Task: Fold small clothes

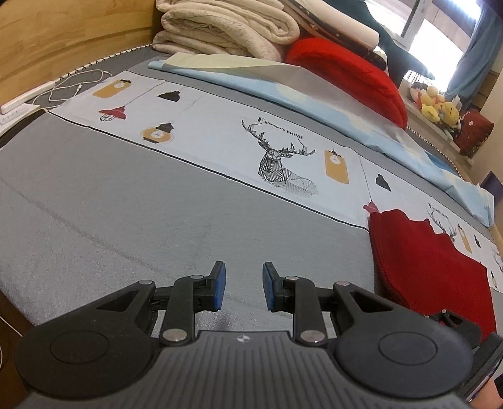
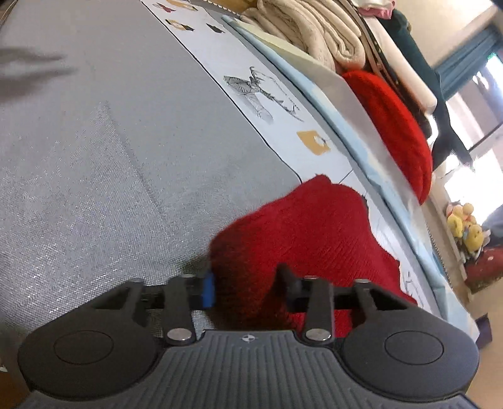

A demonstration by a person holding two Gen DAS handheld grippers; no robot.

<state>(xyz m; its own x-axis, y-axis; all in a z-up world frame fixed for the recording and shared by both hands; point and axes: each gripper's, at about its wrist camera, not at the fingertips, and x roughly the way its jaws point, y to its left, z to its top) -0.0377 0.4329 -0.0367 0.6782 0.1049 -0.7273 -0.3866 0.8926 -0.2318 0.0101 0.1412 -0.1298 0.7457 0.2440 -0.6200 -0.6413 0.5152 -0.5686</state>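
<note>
Red knit garment (image 2: 301, 232) — long axis toward pillows — right tool (image 2: 245, 289) clamping edge.

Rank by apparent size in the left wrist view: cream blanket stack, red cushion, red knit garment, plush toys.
1-3. Unsure: cream blanket stack, red cushion and red knit garment look alike; the garment is nearest and cropped.
4. plush toys, smallest, also farthest.

Grey mattress (image 1: 125, 201) lies open; folded bedding (image 1: 226, 28) blocks the far edge

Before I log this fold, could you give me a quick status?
Left gripper open, empty, over grey bed. Right gripper shut on red garment. Nothing in the way.
</note>
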